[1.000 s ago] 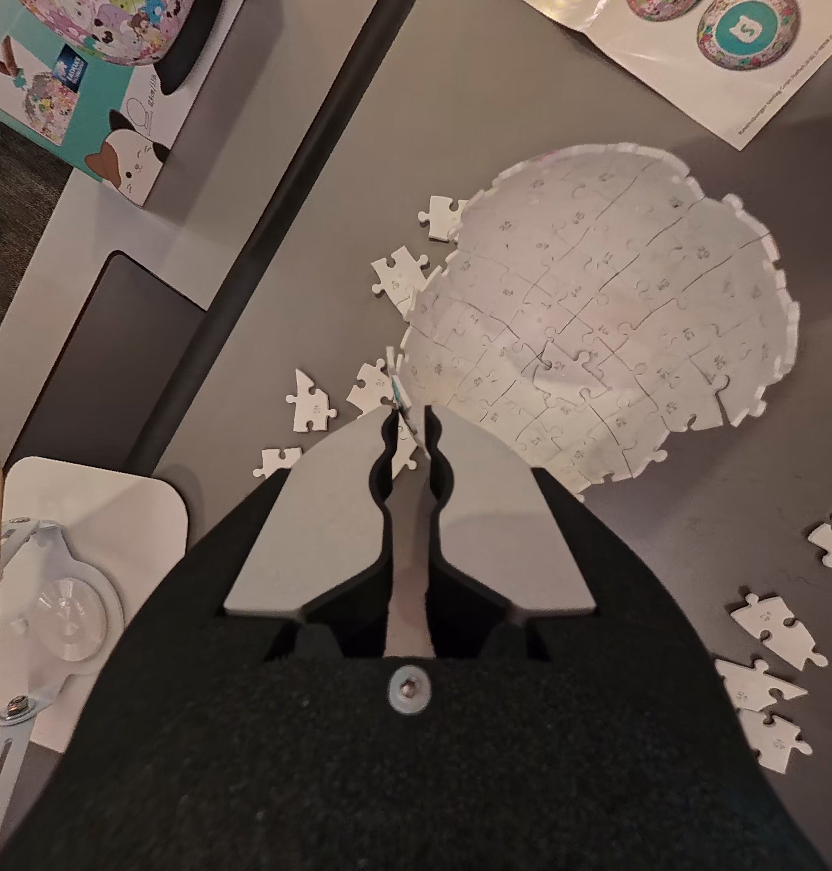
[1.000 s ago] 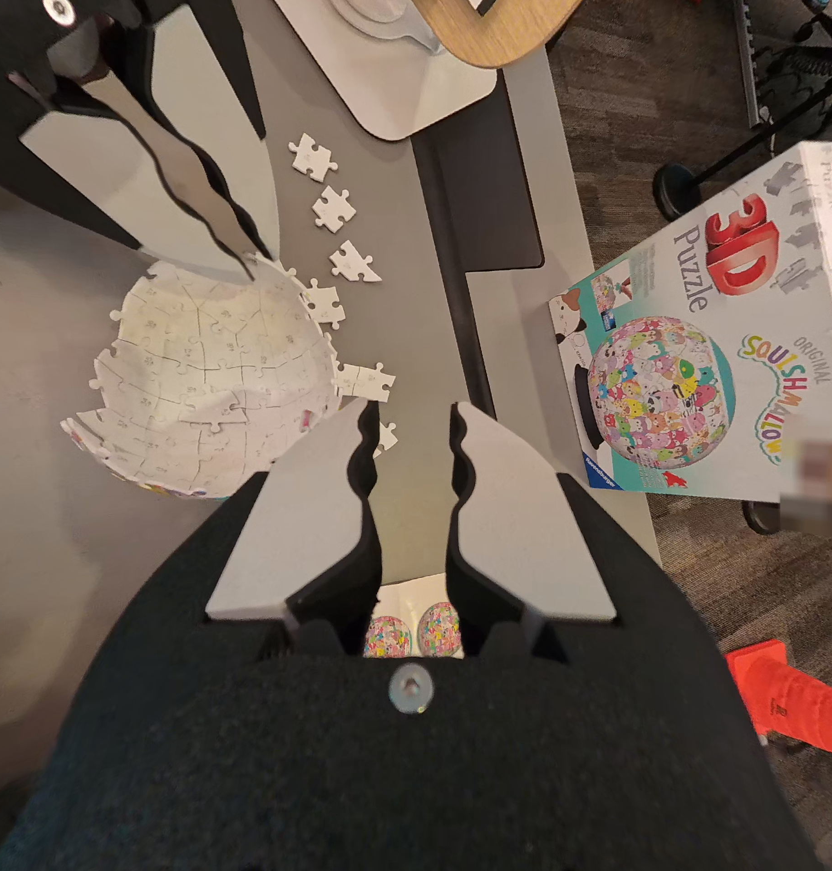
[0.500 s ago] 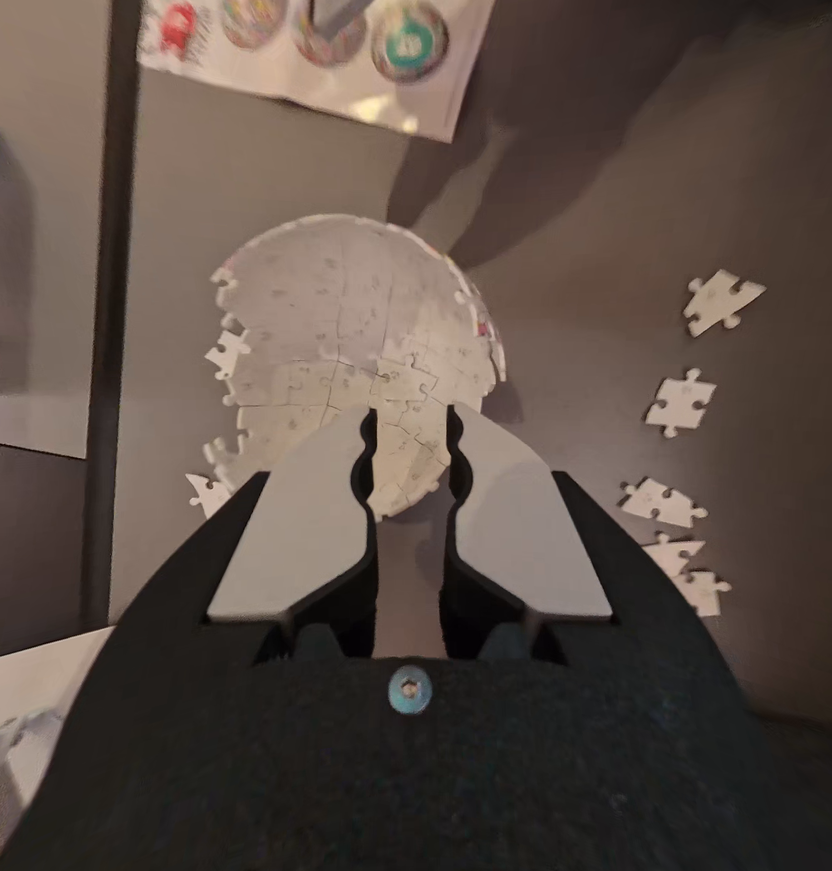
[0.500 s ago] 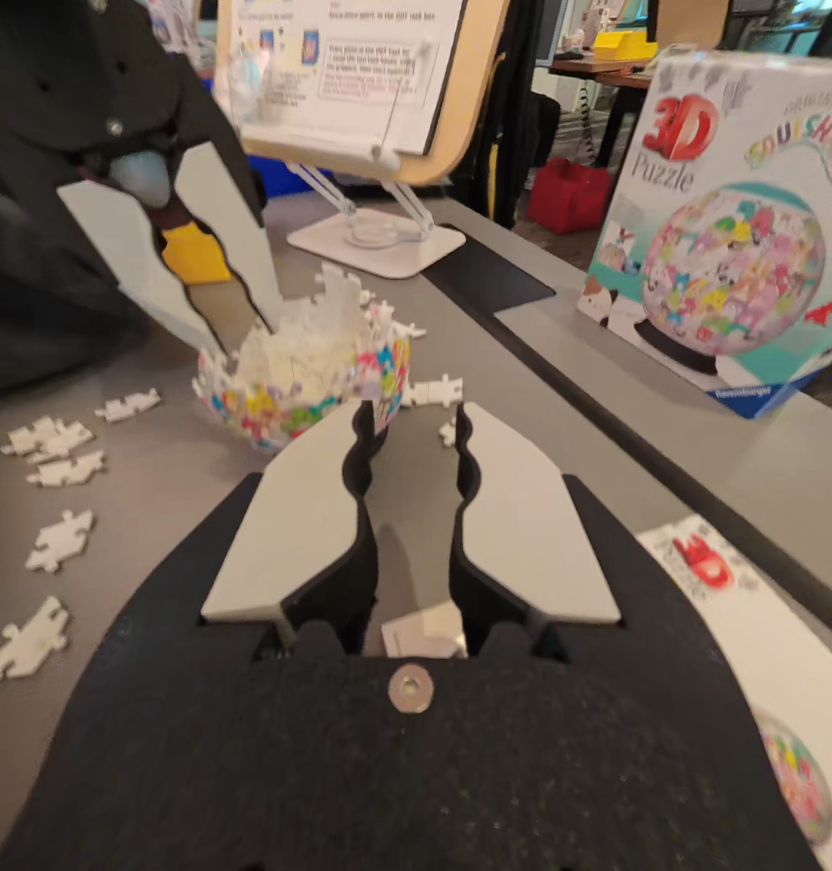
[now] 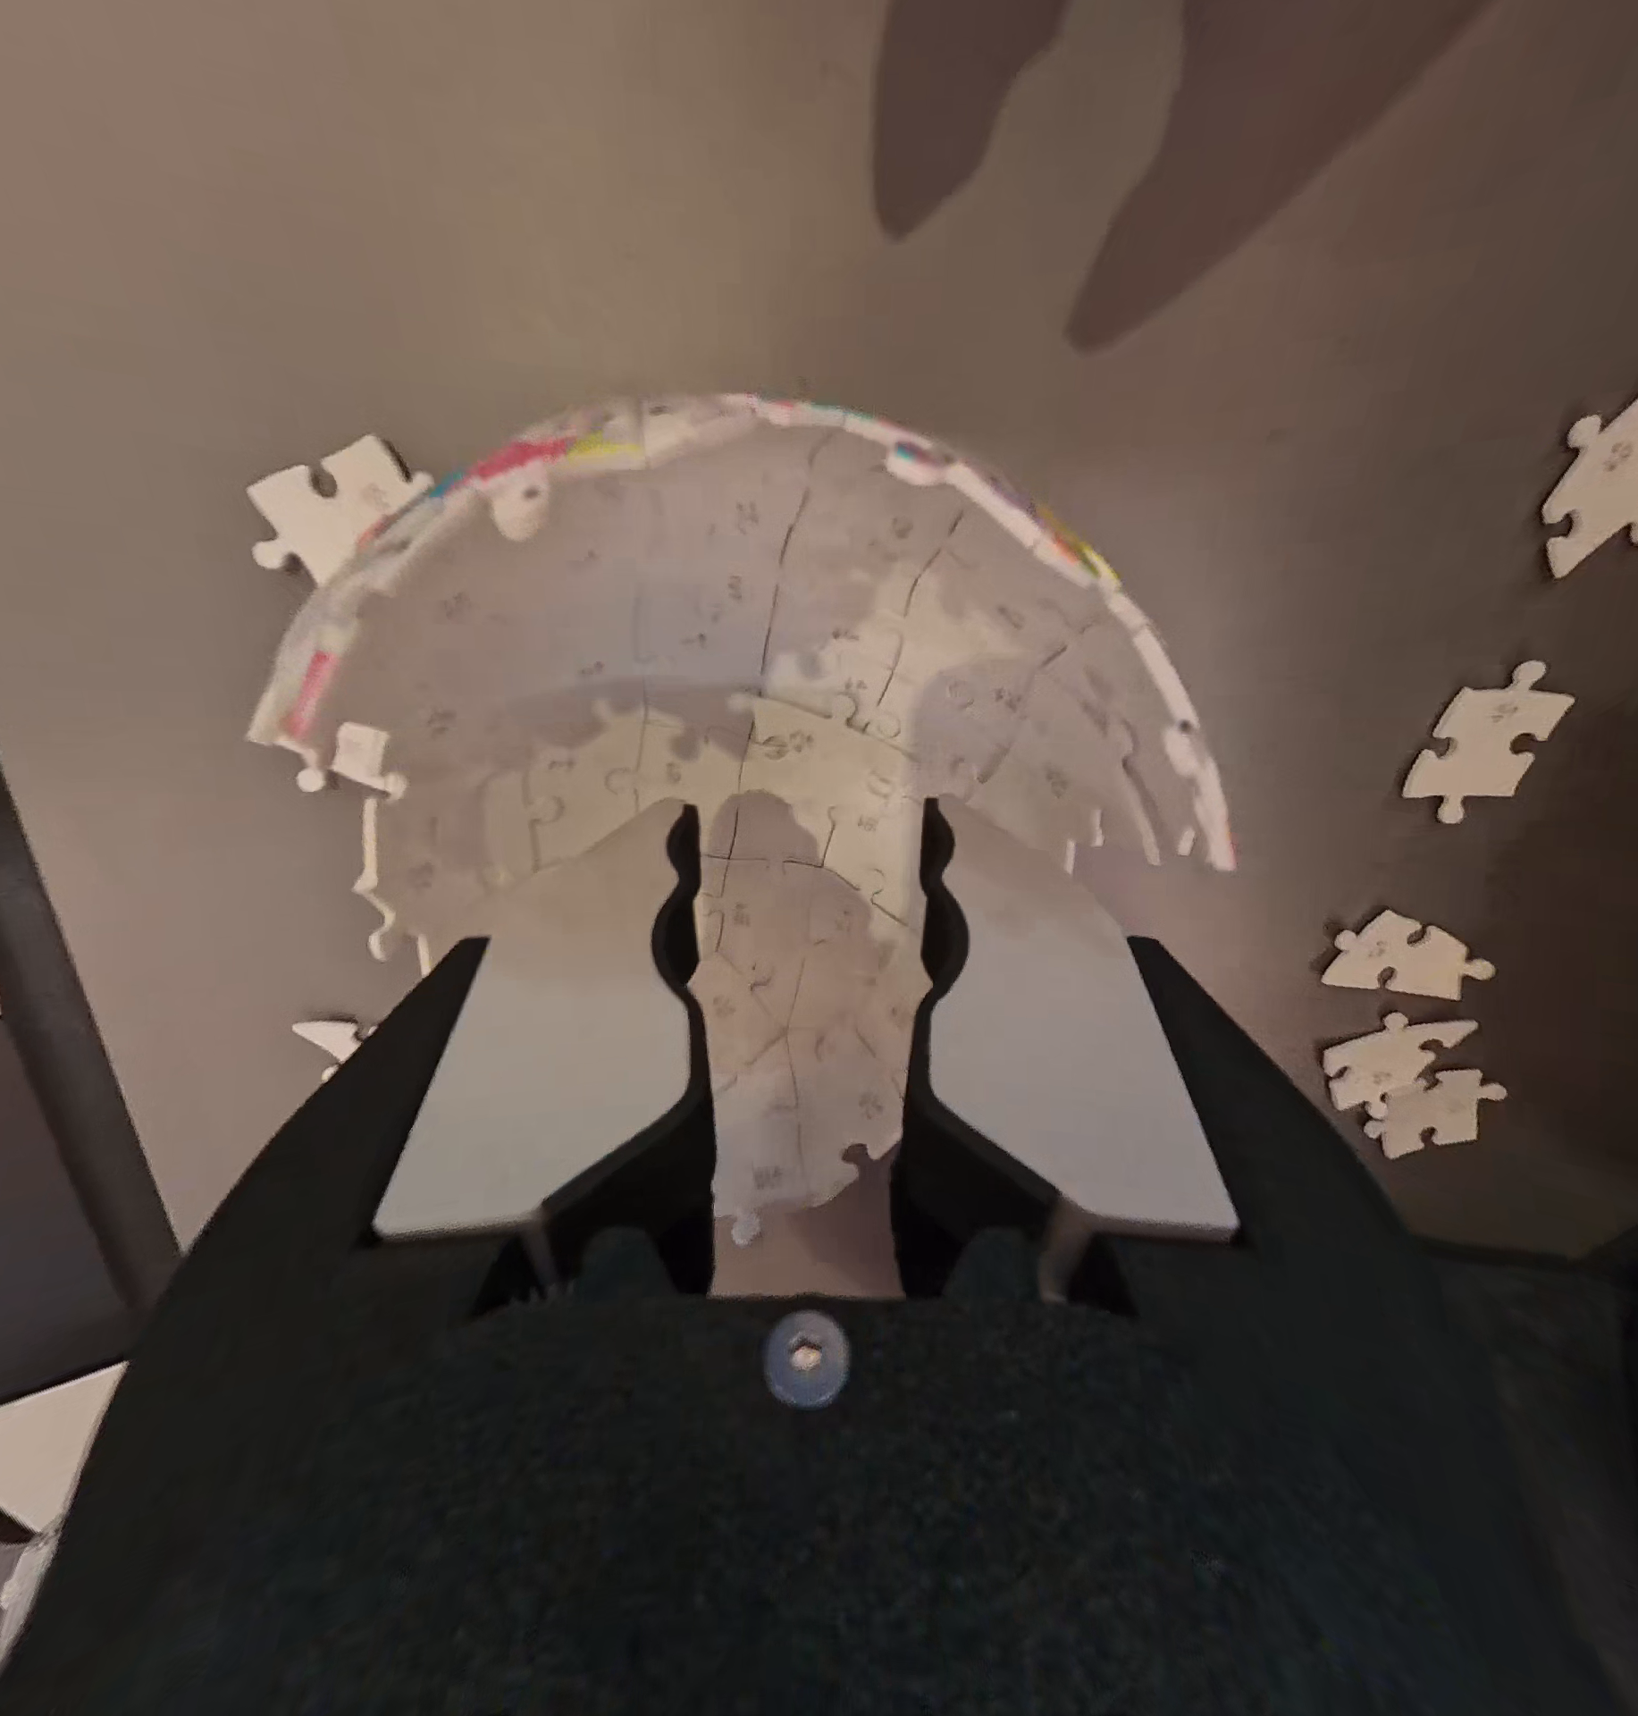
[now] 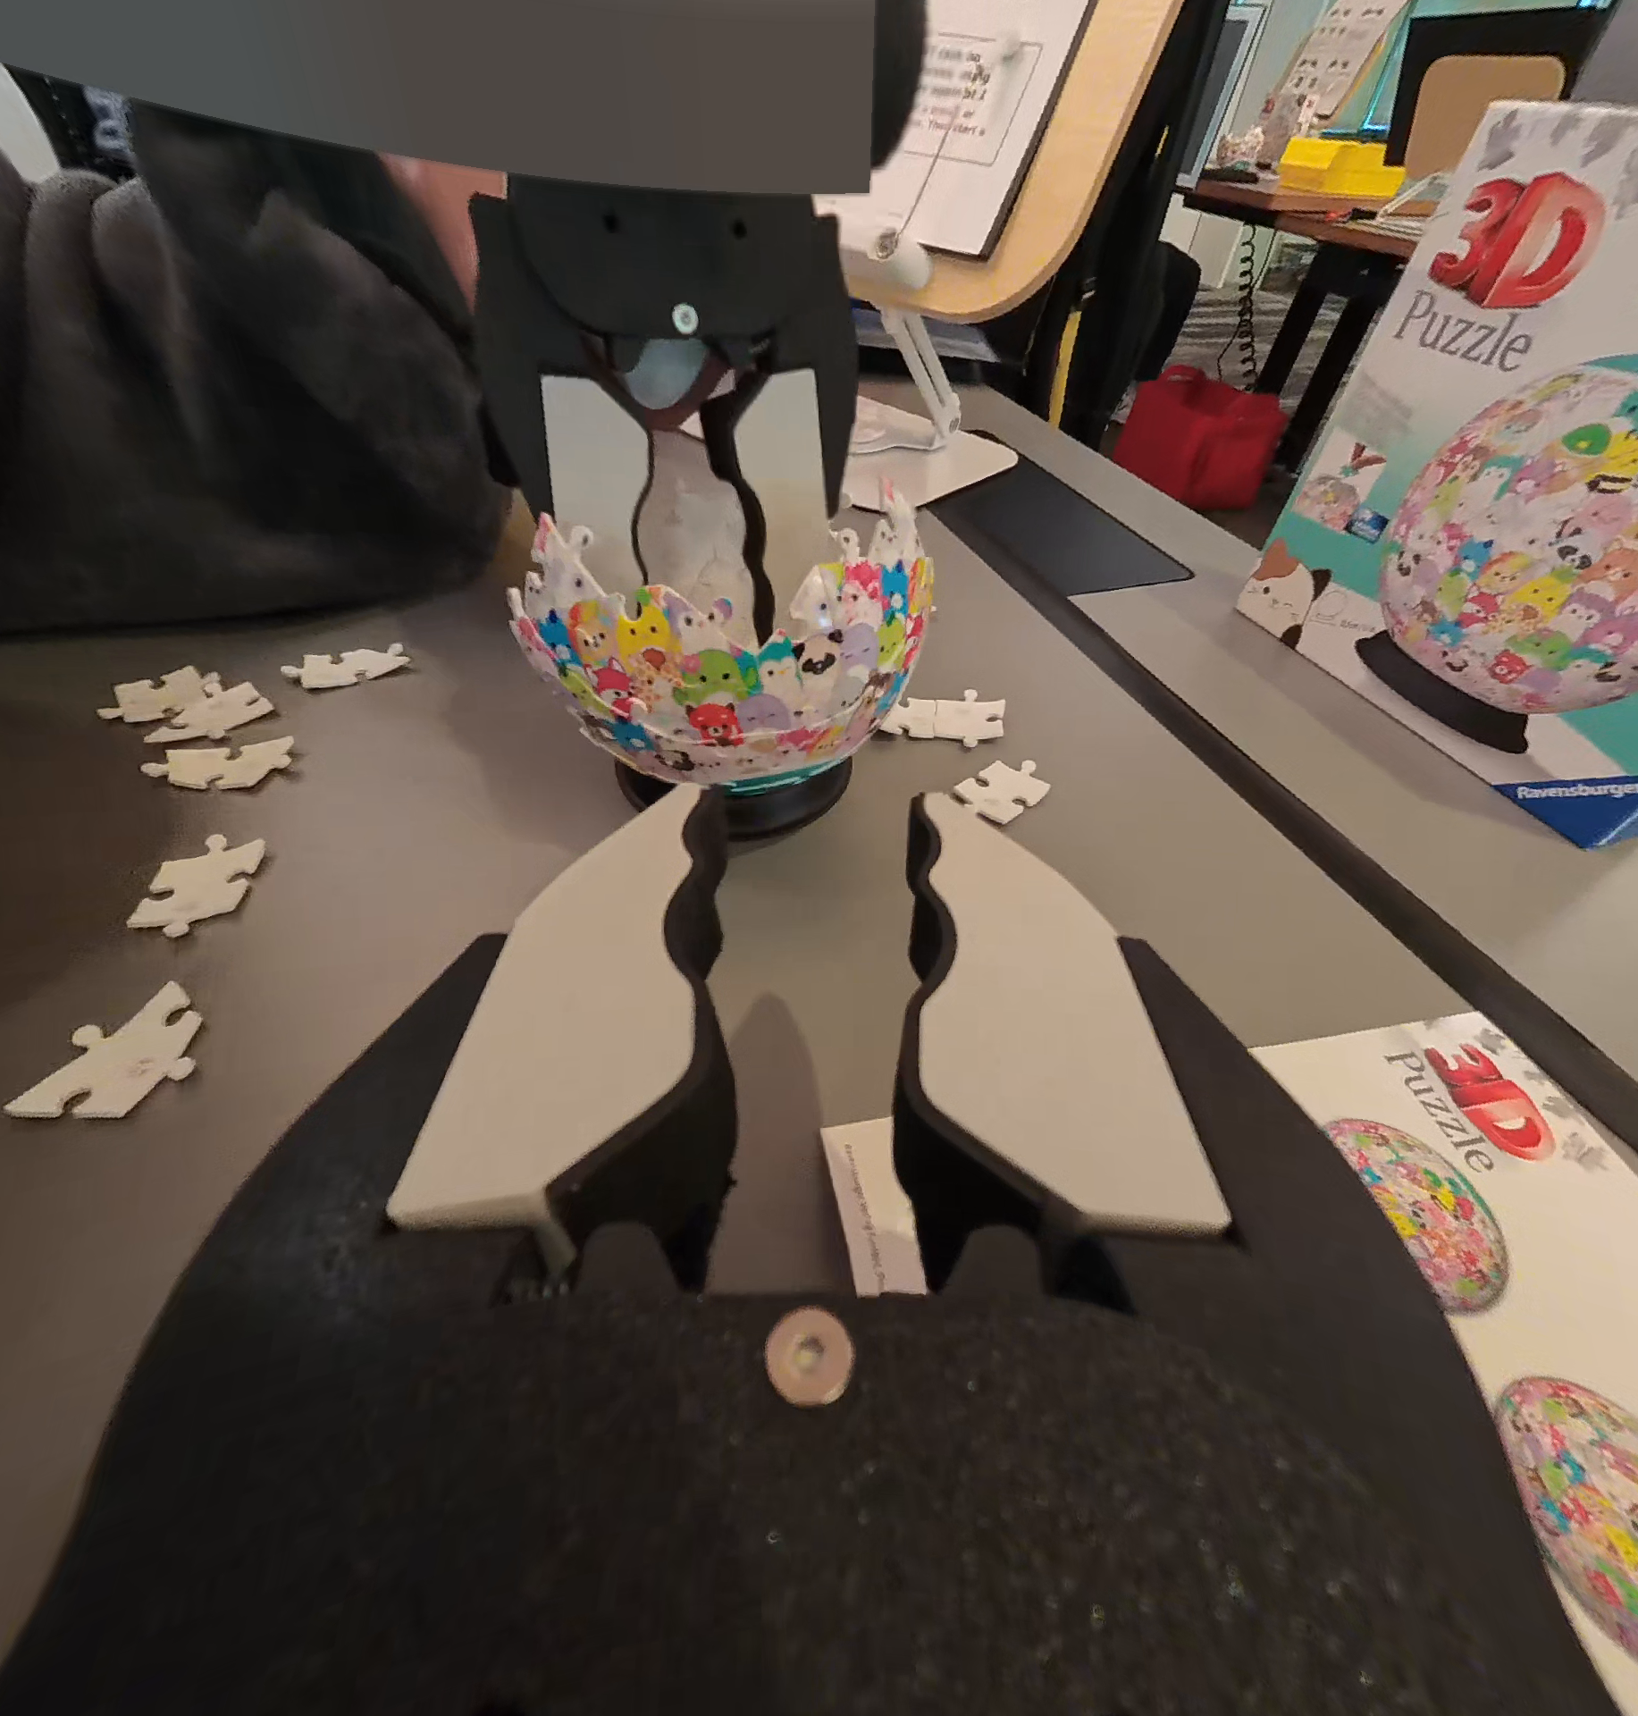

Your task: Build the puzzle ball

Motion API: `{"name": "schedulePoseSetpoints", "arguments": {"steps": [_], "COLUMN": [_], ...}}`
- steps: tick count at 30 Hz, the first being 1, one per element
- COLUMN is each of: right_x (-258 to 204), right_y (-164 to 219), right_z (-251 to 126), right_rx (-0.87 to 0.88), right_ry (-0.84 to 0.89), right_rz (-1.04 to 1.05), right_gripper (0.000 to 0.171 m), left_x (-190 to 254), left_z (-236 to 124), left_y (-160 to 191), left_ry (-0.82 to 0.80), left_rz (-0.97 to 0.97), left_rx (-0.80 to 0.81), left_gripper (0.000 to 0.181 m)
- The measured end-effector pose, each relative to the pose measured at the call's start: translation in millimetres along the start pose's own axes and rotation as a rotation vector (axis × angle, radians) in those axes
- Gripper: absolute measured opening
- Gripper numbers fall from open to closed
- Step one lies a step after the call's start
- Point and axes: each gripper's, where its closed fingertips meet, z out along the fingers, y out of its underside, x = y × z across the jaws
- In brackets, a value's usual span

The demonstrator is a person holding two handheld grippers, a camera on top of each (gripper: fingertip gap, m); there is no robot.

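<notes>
- My left wrist camera looks straight down into the half-built puzzle ball (image 5: 796, 669); I see only its white inner surface and a thin coloured rim.
- From the right wrist view, the same puzzle ball (image 6: 722, 687) shows its bright printed outside and sits on a black stand (image 6: 736, 797) on the grey table (image 6: 406, 836), details the left view hides.
- The left gripper (image 6: 699, 594) hangs over the bowl with its fingers spread, tips dipped inside the rim; I cannot tell whether they touch the shell.
- The right gripper (image 6: 815, 817) sits low and near, fingers spread and holding nothing, just short of the stand.
- Loose pieces (image 6: 197, 720) lie to the left of the ball, a few more (image 6: 1000, 789) to its right; the puzzle box (image 6: 1493, 520) stands far right.
- Against a second ago, my left gripper has let go of the rim and opened, and my right camera has swung from looking down to a low, level view.
</notes>
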Motion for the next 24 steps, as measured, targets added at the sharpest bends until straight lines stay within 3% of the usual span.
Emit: {"name": "schedulePoseSetpoints", "arguments": {"steps": [8,13,18,20,24], "right_x": [-3,-2,-1,-7,-19], "right_y": [2,2,-6,-25,-44], "right_z": [0,1,7,9,16], "right_rx": [0.005,0.013,0.021,0.022,-0.155], "right_ry": [-0.042,-0.054,-0.043,-0.076,-0.113], "right_rz": [0.040,0.059,-0.009,-0.023,-0.142], "right_gripper": [0.038,0.040,0.043,0.057,0.050], "left_x": [0,4,-11,-29,-48], "left_z": [2,-25,-83,-93,-106], "left_y": [-10,-11,-6,6,30], "left_ry": [0.044,0.045,-0.093,-0.192,-0.384], "left_rz": [0.038,0.022,-0.074,-0.213,-0.407], "left_rx": [-0.014,0.084,0.386,0.496,0.789], "left_gripper": [0.046,0.045,0.043,0.045,0.051]}}
